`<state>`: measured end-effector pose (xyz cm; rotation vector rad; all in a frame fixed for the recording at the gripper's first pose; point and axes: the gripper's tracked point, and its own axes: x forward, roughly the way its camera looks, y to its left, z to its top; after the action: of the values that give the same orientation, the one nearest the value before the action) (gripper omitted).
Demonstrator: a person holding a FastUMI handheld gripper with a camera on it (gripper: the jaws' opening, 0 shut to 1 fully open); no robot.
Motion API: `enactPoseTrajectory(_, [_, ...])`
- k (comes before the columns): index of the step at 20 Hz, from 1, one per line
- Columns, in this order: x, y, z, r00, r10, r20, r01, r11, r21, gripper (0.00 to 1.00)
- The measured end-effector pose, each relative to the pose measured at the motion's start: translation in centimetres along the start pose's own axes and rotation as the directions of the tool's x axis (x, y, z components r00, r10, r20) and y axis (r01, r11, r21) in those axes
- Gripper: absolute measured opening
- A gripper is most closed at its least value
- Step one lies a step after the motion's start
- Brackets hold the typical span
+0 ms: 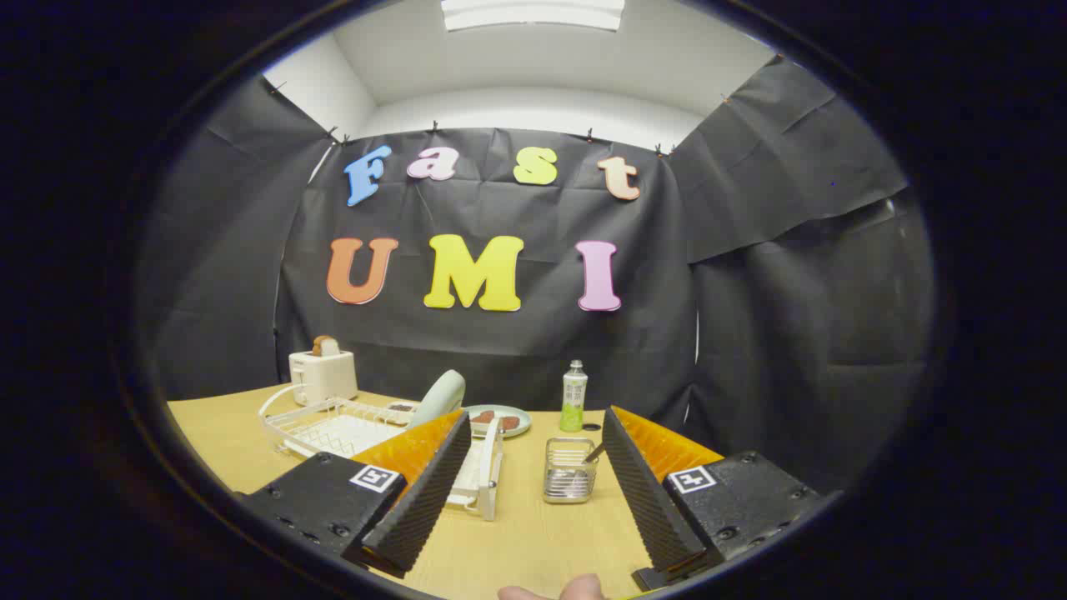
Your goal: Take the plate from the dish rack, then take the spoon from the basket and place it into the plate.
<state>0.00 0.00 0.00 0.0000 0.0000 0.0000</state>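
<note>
Tongs (529, 492) spread wide over the bench (533, 542), pinching nothing; basket (570, 471) with spoon (594, 452) between the fingers, plate (439, 397) upright in the dish rack (333, 425) toward the bench's left edge.

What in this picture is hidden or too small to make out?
- Spoon: just a handle tip above the basket; its bowl sits inside.
- Dish rack: its near end hidden behind one finger of the open gripper.
- Plate in the rack: lower part hidden by that finger.
- Food on the far dish: too small to identify.
</note>
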Motion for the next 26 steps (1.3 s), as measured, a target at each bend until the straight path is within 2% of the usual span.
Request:
enactPoseTrajectory(12, [0.6,0.3,-1.1,1.000,-0.003,-0.028,0.003,1.000,-0.008,1.00])
enactPoseTrajectory(21, [1.1,1.3,1.5,1.000,0.006,0.017,-0.006,1.000,-0.012,1.00])
enactPoseTrajectory(26, [3.1,3.1,4.1,0.999,0.045,-0.025,-0.045,0.999,0.004,1.00])
